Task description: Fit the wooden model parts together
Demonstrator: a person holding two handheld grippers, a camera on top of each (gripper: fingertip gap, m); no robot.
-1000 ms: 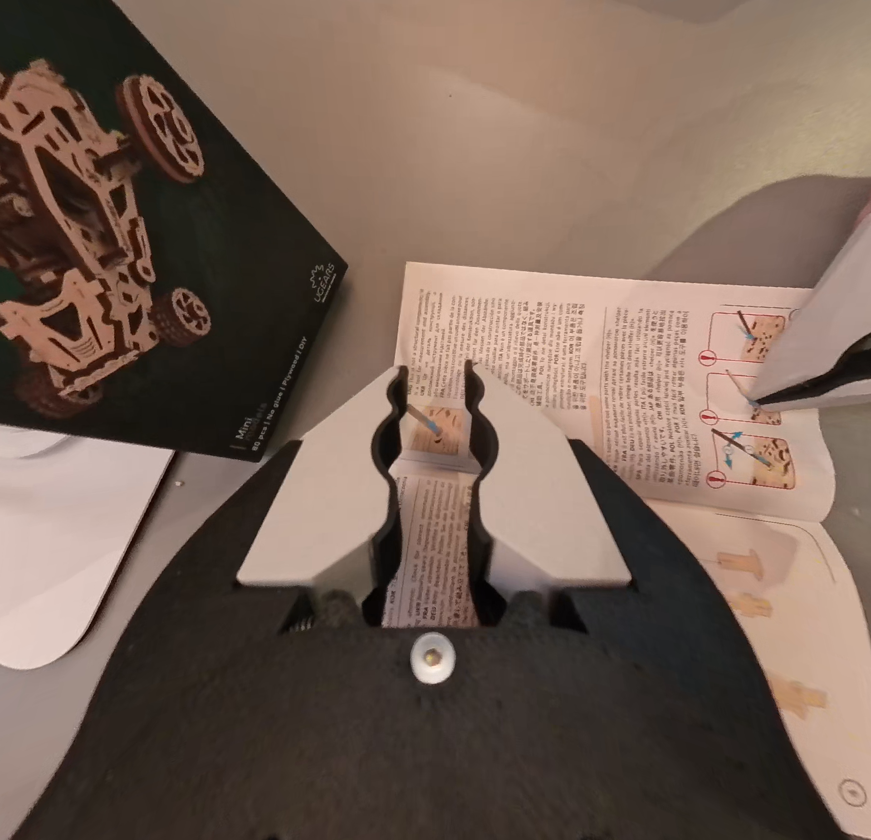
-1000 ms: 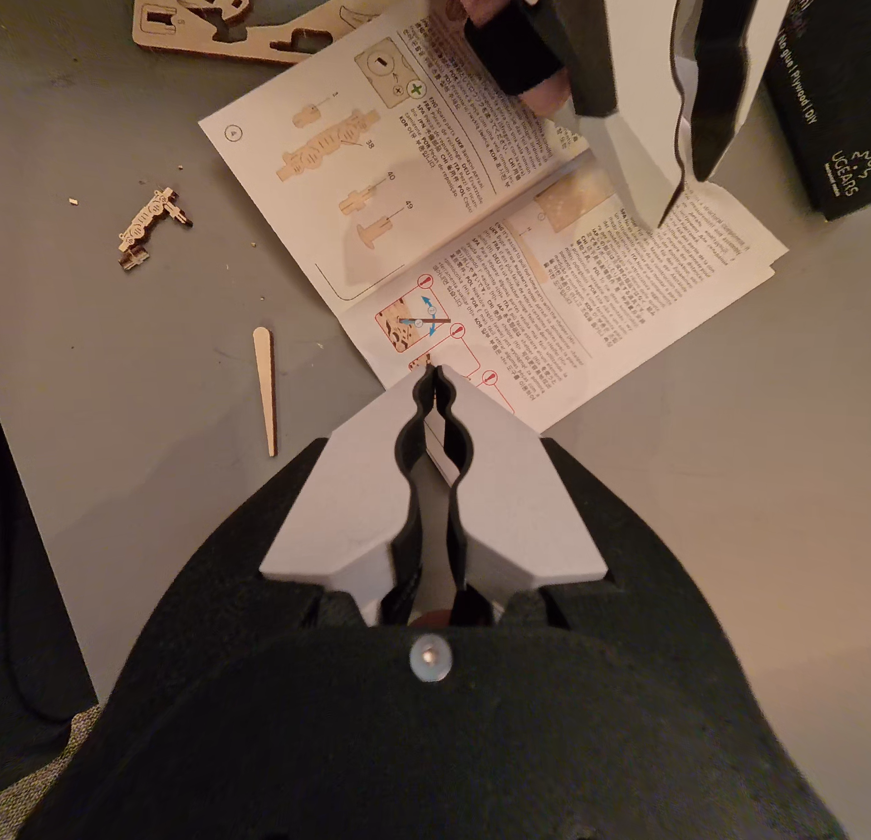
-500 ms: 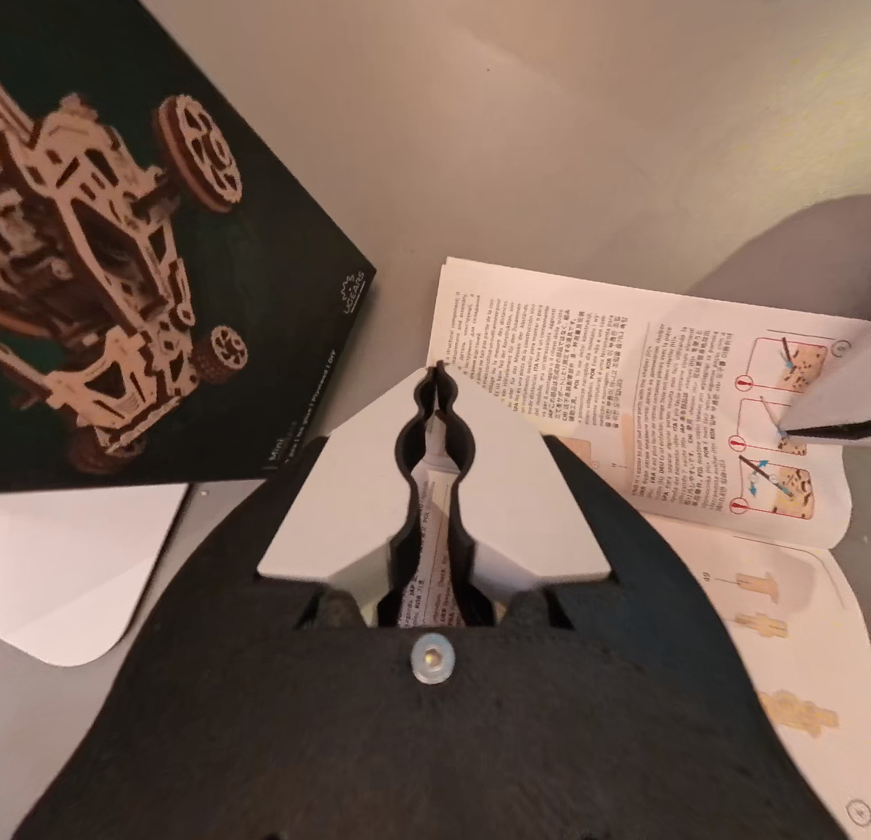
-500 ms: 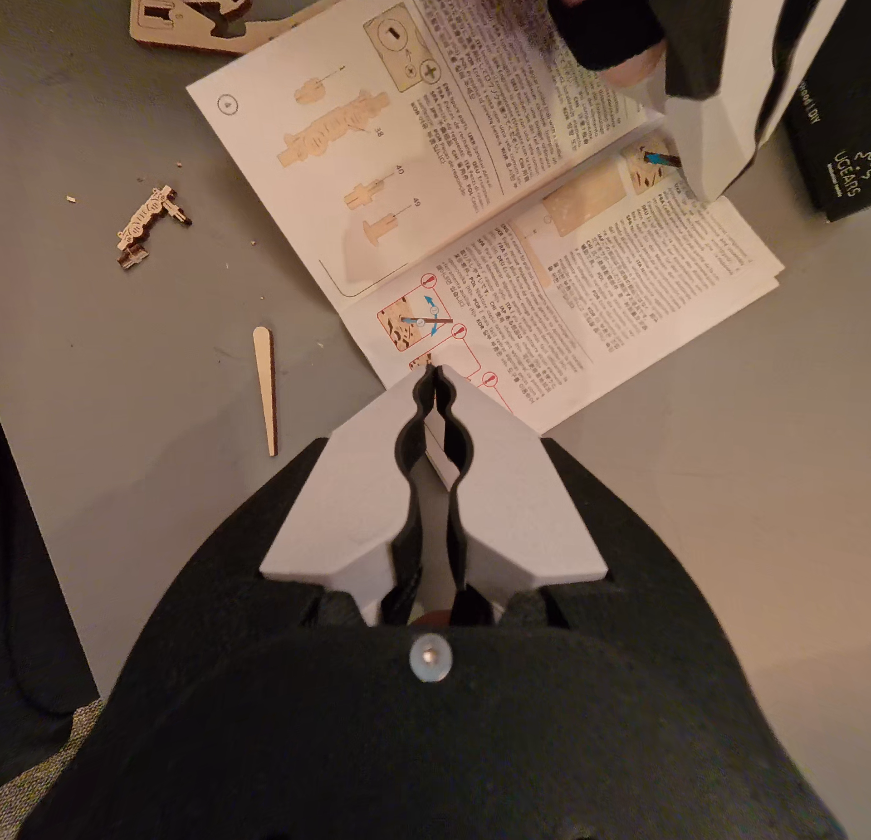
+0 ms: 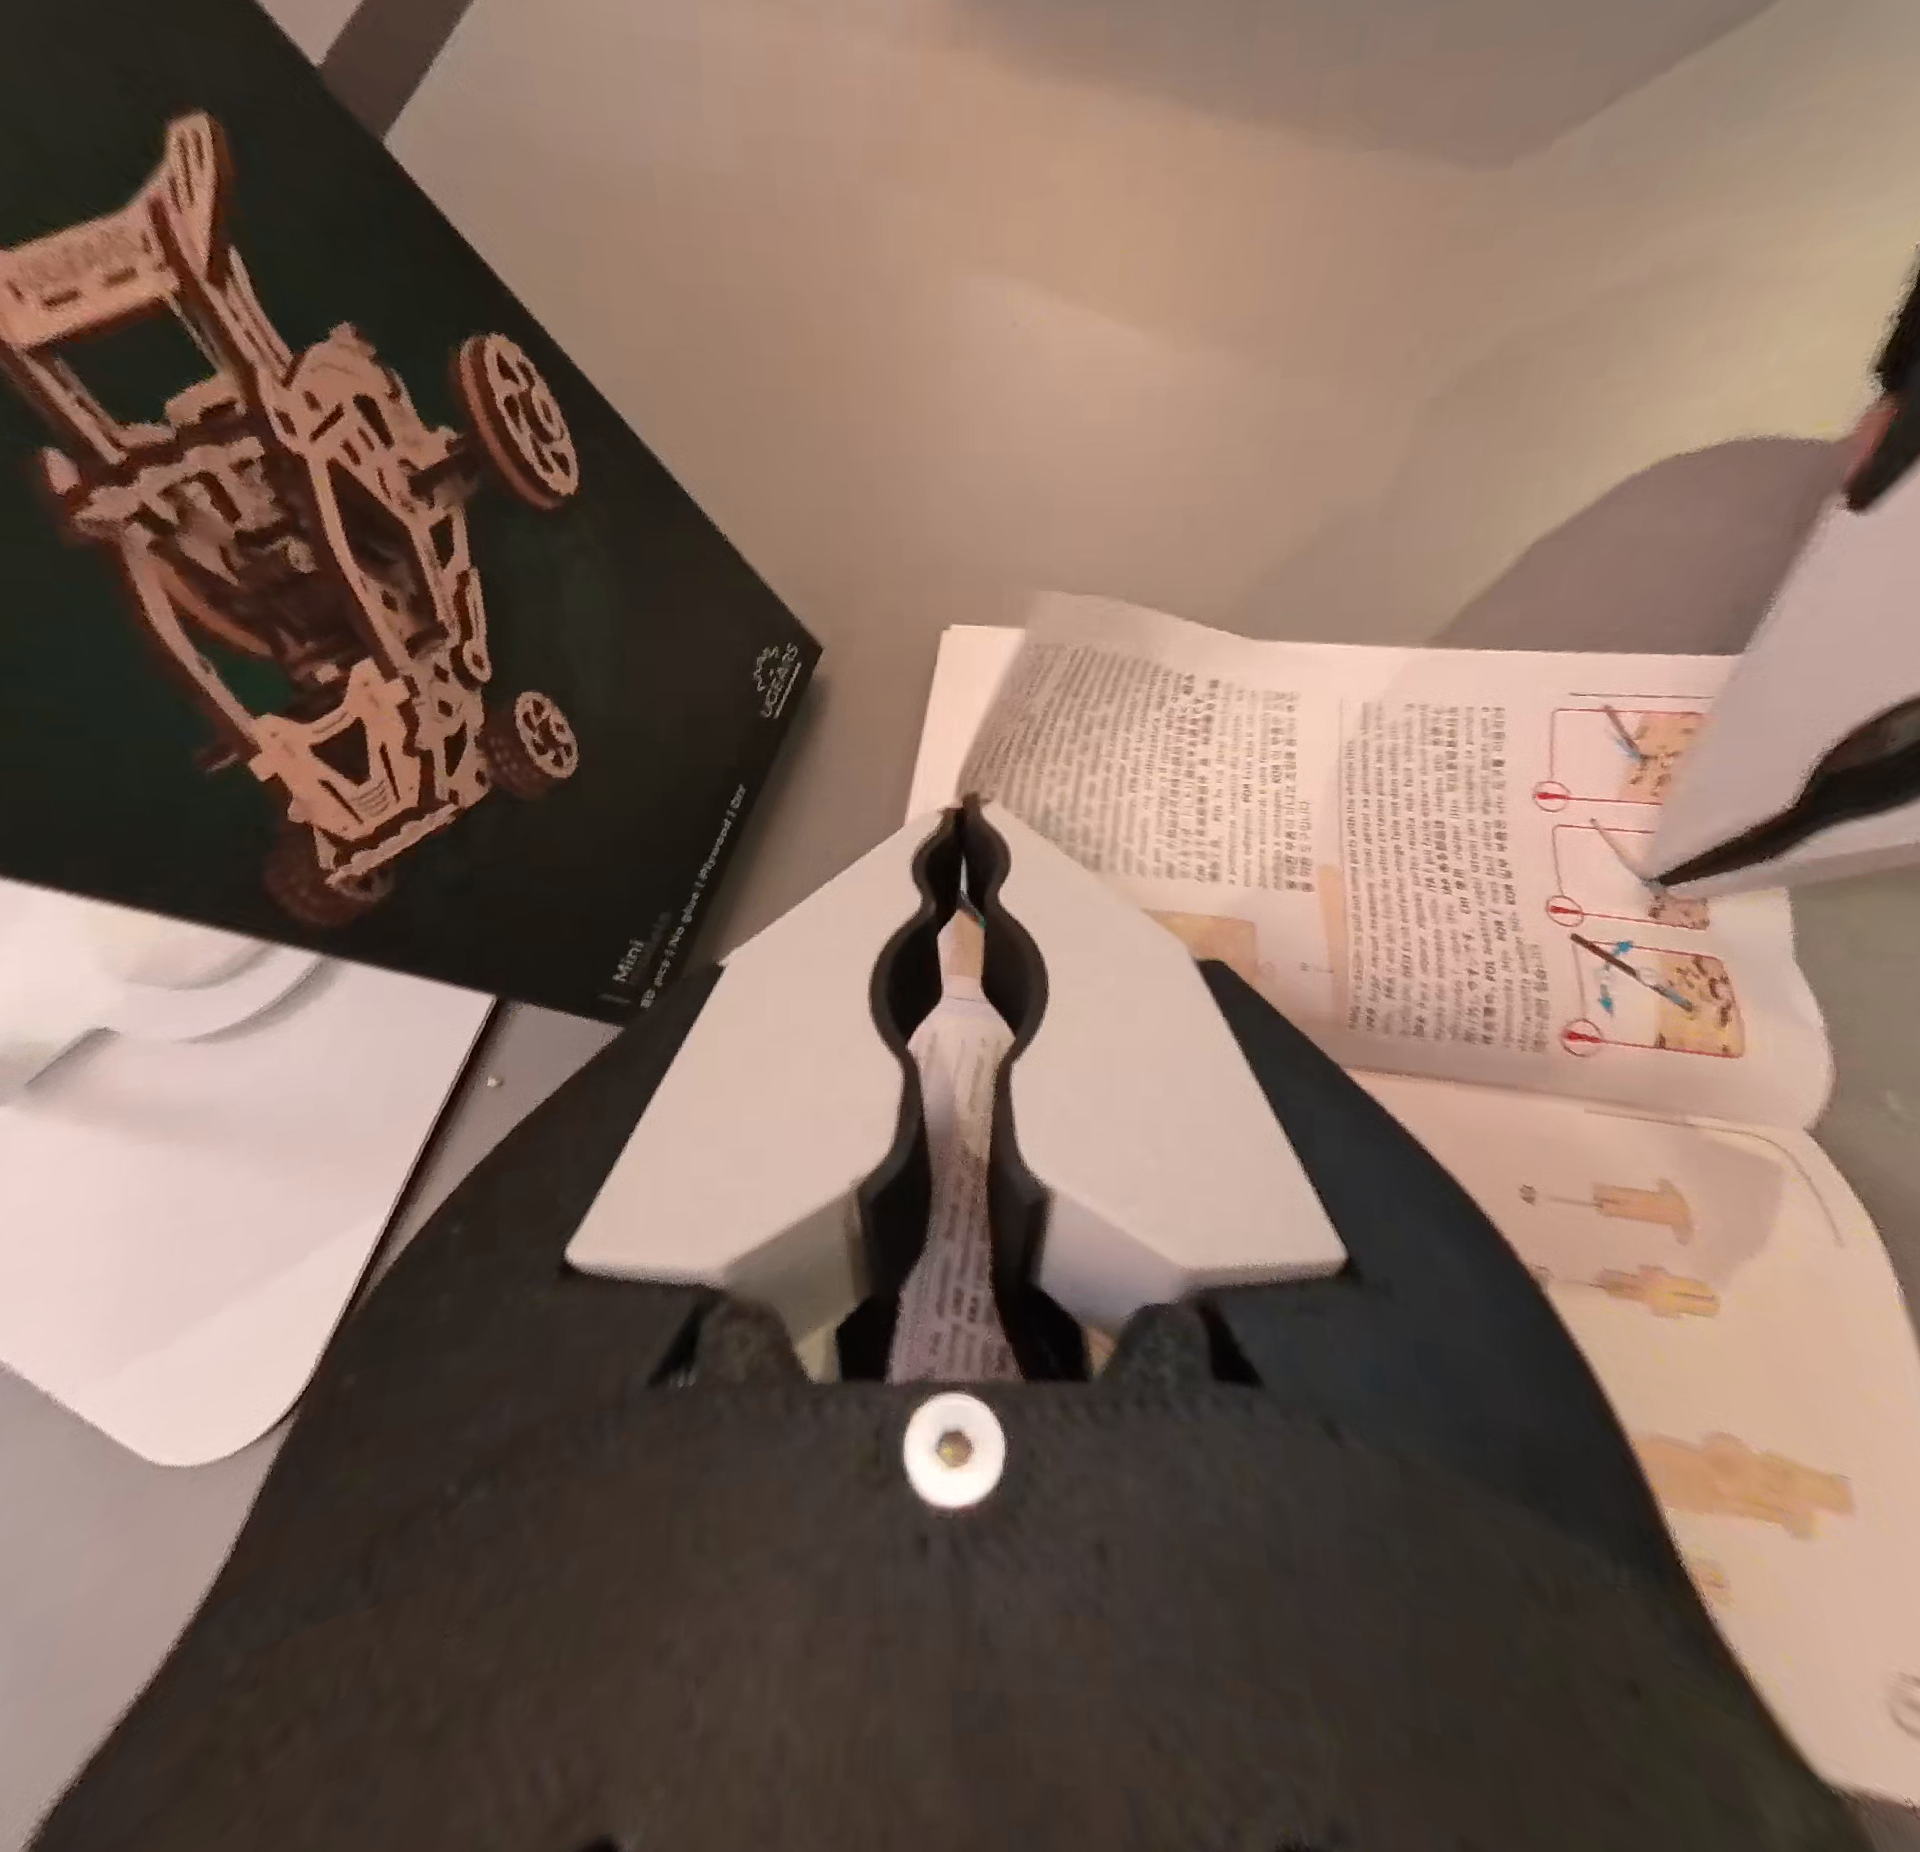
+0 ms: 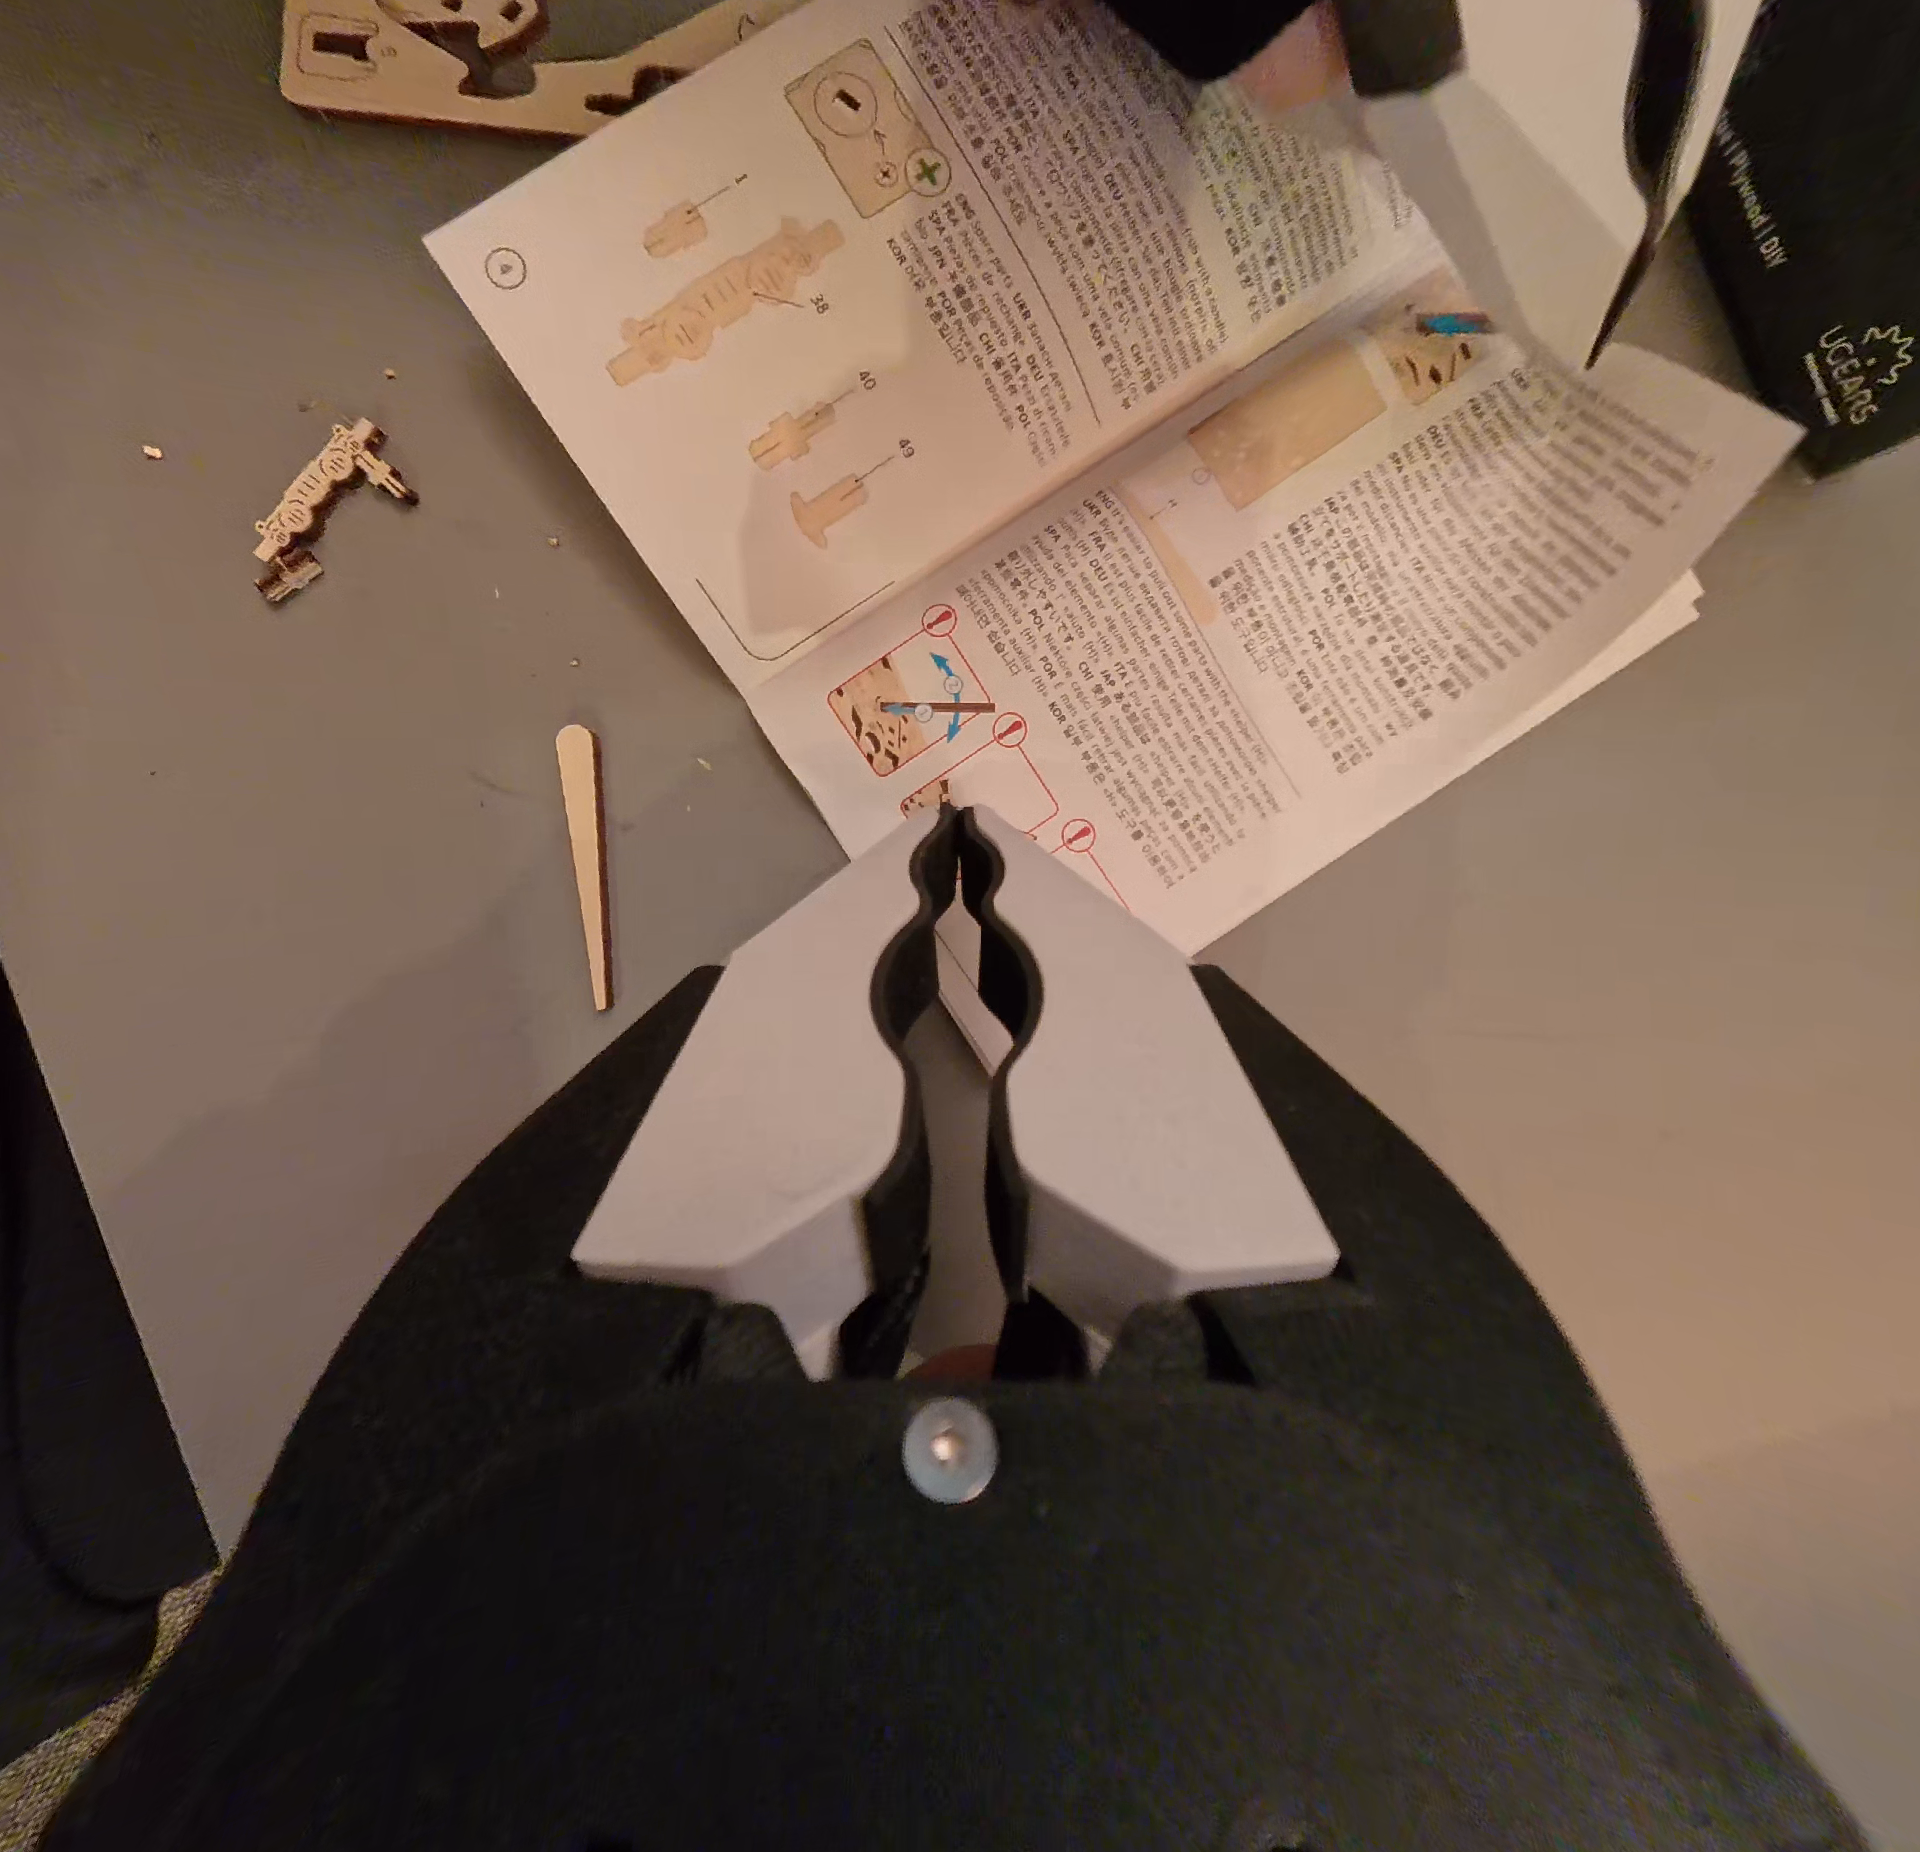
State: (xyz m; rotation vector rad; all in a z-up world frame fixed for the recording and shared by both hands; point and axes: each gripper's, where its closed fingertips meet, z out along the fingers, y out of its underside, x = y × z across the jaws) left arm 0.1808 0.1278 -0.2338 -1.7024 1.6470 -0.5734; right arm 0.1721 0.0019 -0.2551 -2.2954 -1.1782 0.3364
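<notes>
The left gripper [image 5: 961,826] has its fingertips pinched together on a page of the open instruction booklet [image 5: 1351,815], and that page curls up off the sheets beneath. The right gripper [image 6: 954,820] is also closed, its tips pressing down on the booklet's near edge and gripping nothing that can be made out. Left of the booklet on the grey table [image 6: 312,867] lie the wooden parts: a small assembled piece [image 6: 322,503], a tapered stick [image 6: 584,857] and, farther off, a cut-out sheet [image 6: 457,46]. A dark box [image 5: 343,514] sits on the booklet's other side. The thin page could tear or crease if lifted too sharply while the right gripper pins the booklet.
</notes>
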